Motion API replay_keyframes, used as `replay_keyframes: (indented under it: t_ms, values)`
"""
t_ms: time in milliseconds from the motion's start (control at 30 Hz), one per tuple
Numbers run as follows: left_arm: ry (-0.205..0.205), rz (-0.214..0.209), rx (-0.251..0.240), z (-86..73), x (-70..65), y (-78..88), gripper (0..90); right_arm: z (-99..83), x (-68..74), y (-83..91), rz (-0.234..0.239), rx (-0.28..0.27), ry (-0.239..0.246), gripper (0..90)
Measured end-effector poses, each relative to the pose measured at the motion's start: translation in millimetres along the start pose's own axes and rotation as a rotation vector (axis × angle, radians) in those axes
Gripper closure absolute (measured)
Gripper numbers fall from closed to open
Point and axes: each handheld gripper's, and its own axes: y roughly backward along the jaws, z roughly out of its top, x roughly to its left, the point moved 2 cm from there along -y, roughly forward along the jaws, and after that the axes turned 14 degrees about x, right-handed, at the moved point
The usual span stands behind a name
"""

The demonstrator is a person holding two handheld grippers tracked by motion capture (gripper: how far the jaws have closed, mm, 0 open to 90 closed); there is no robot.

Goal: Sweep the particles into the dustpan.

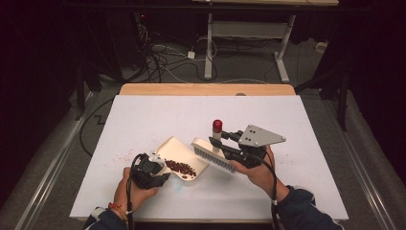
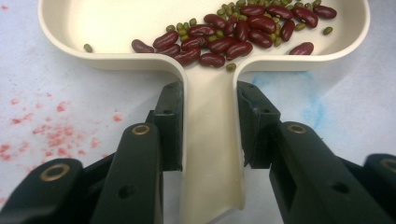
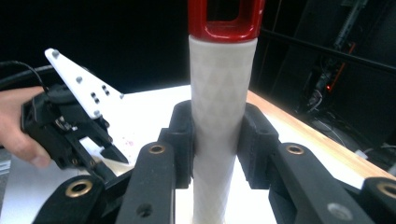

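Altogether one cream dustpan [image 1: 179, 158], one brush [image 1: 214, 152] and two hand-held grippers are at work. The left hand-held gripper [image 2: 208, 126] pinches the dustpan's handle; the pan lies on the worktop [image 1: 143, 120] toward its near edge, left of centre, with a heap of red kidney beans [image 2: 233, 32] and small green beans in it. The right hand-held gripper [image 3: 217, 140] is clamped on the brush's white, red-tipped handle, bristles just beside the pan's right rim. Toward the far edge and both far corners the white worktop lies open. Red specks [image 2: 51, 135] stain it left of the pan. Beyond the worktop, the room is dark, with cables [image 1: 163, 62] on the floor.
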Motion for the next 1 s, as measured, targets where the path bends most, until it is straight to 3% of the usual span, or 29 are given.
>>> replay_keyframes:
  t_ms: [500,900,1000]
  values:
    - [0.036,0.023,-0.011,0.8,15.0,-0.8,63.9,-25.0,-31.6,42.9,-0.067,0.053,-0.046,69.7]
    - [0.076,0.03,-0.02,-2.1,24.8,3.7,64.0,-46.4,-49.4,71.8,-0.084,0.108,-0.072,69.7]
    - [0.092,0.029,-0.024,-4.4,28.2,5.0,64.0,-50.2,-52.0,77.5,-0.068,0.112,-0.084,69.7]
